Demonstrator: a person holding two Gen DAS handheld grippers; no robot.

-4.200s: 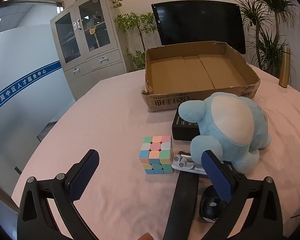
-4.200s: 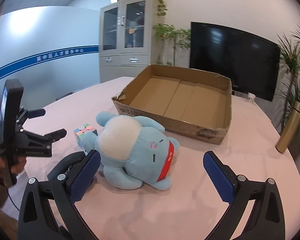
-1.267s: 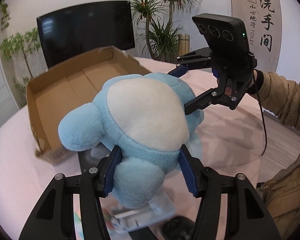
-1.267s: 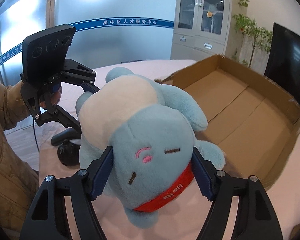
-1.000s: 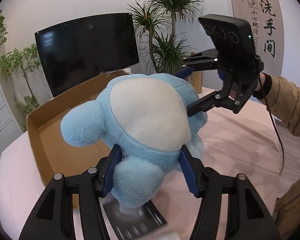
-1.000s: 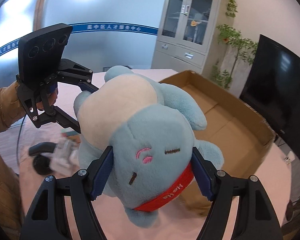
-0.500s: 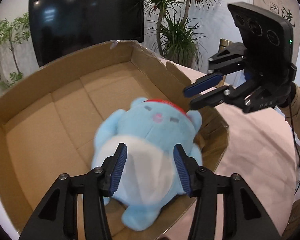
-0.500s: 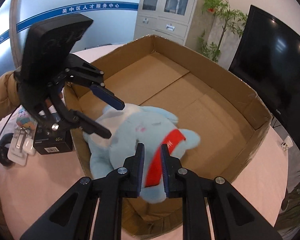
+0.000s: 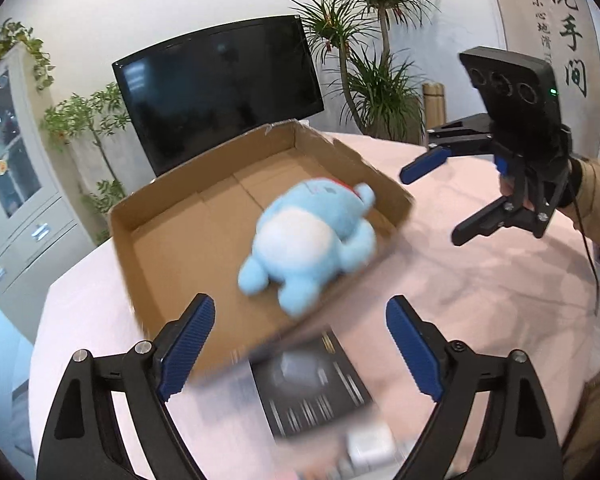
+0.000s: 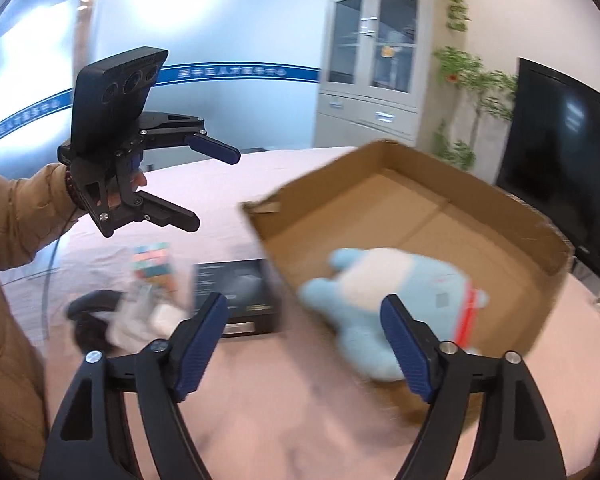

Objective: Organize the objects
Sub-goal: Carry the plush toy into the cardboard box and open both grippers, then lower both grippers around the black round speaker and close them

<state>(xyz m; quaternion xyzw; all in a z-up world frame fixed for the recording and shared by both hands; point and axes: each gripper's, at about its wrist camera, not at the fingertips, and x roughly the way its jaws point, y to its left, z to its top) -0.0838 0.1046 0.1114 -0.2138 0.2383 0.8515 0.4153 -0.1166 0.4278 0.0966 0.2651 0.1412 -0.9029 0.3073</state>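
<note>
The blue plush toy (image 9: 312,236) (image 10: 396,300) lies on its back inside the shallow cardboard box (image 9: 188,240) (image 10: 452,224), near the box's front corner. My left gripper (image 9: 300,344) hangs above the table in front of the box, its jaws opening, with nothing between them. Off to the box's side, my right gripper (image 10: 304,340) is likewise opening and empty. Each gripper also shows in the other's view, the right gripper (image 9: 436,200) and the left gripper (image 10: 208,184), both held wide. A black box (image 9: 312,380) (image 10: 236,292) lies on the pink table just outside the cardboard box.
A pastel cube (image 10: 154,260), a blurred white item (image 10: 140,320) and a black mouse (image 10: 88,312) lie beside the black box. A monitor (image 9: 220,84), potted plants (image 9: 380,80) and a grey cabinet (image 10: 372,76) stand behind the table. A brown sleeve (image 10: 8,216) is at the left.
Both grippers let go of the plush, which now lies in the box. They pulled back from the box and their jaws spread wide.
</note>
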